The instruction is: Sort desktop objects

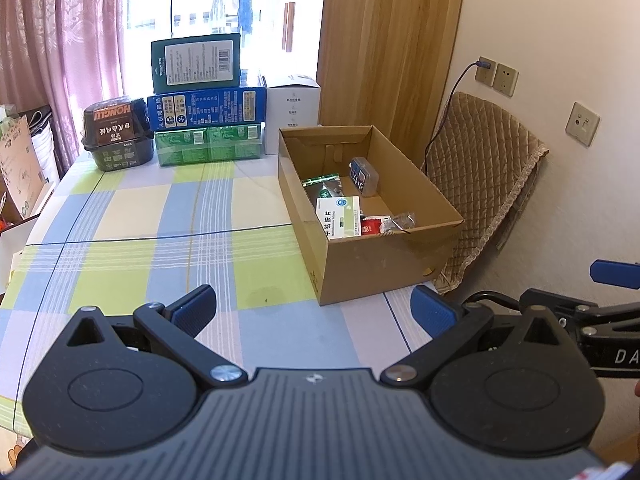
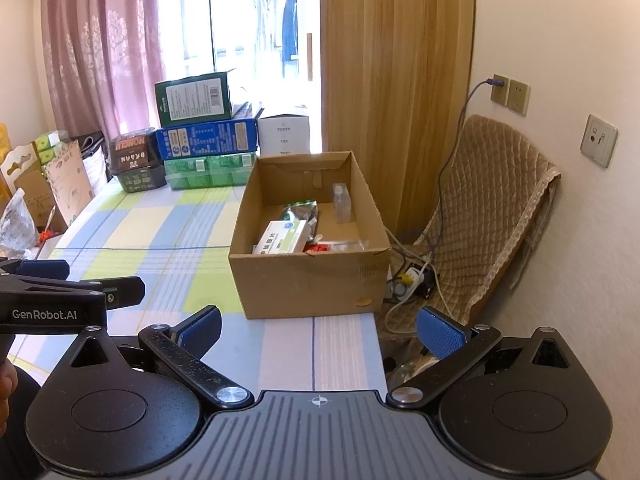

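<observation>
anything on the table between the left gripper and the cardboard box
Nothing visible. Only bare checked tablecloth lies between the open left gripper and the cardboard box; the stacked cartons stand far back, off that line.

Both wrist views look forward from the table's near edge, side by side, sharing the cardboard box point(image 1: 384, 256) point(image 2: 308, 284).

A quilted chair cover point(image 2: 492, 216) hangs beside wall sockets point(image 2: 510, 94), pink curtains point(image 2: 104, 48) and a wooden wardrobe point(image 2: 394, 60).
</observation>
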A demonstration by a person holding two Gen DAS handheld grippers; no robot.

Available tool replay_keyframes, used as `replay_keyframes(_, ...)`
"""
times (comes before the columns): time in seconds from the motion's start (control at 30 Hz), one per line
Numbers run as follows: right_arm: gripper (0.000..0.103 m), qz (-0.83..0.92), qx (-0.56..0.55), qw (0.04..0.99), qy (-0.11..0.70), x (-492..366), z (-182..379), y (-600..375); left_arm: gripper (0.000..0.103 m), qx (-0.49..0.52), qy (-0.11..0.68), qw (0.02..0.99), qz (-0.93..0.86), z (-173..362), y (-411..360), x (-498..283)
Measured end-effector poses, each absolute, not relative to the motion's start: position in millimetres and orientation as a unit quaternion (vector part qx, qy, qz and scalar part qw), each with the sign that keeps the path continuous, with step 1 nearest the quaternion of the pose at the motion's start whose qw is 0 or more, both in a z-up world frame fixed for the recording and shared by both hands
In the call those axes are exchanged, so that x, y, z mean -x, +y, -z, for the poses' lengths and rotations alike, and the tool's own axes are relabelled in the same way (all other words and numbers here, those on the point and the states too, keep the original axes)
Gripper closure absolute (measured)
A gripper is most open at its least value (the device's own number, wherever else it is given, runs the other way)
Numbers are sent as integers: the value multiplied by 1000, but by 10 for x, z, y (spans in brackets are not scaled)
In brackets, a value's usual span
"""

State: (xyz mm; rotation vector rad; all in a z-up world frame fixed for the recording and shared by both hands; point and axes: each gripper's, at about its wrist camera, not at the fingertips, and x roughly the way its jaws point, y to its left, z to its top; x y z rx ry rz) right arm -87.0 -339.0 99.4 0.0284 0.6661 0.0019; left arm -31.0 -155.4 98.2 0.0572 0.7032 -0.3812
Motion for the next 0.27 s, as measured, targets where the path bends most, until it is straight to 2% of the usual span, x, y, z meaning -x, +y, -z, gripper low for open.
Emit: replay_keyframes(0.27, 2, 1, -14, 943, 332, 863, -938, -3372, 1, -34, 338, 919, 199, -921, -1567, 326)
